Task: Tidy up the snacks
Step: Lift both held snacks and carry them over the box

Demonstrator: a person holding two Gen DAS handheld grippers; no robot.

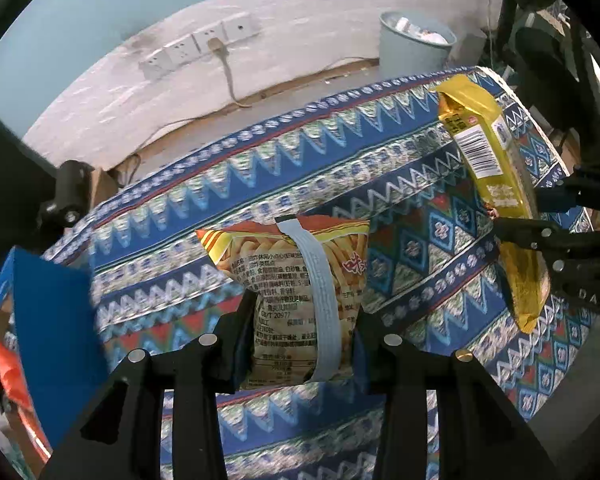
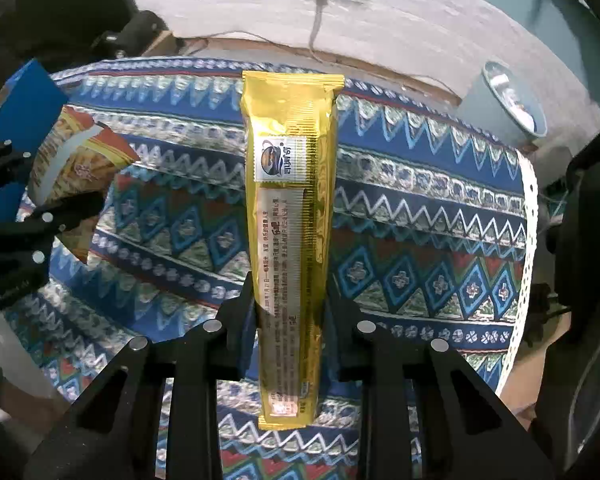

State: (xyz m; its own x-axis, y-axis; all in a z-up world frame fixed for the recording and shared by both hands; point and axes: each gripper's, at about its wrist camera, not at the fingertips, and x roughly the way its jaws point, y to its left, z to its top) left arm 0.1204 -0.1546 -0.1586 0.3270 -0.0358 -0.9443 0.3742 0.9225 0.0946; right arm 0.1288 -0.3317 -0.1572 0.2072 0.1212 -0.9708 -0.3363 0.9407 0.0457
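Observation:
In the left wrist view my left gripper (image 1: 300, 312) is shut on a fries snack bag (image 1: 284, 264), orange and yellow with a pale strip down its back, and holds it above the patterned tablecloth (image 1: 340, 160). To its right, my right gripper (image 1: 516, 212) pinches a long gold snack packet (image 1: 480, 136). The right wrist view shows the right gripper (image 2: 290, 300) shut around the lower part of that gold packet (image 2: 292, 160), which stands up along the fingers. At that view's left edge the left gripper (image 2: 52, 184) holds the fries bag (image 2: 80, 160).
A blue box (image 1: 52, 320) with orange packaging inside stands at the table's left side. Beyond the far table edge are a pale bin (image 1: 412, 52) on the floor, wall sockets (image 1: 196, 48) with a cable, and a dark stand (image 1: 560, 60) at the right.

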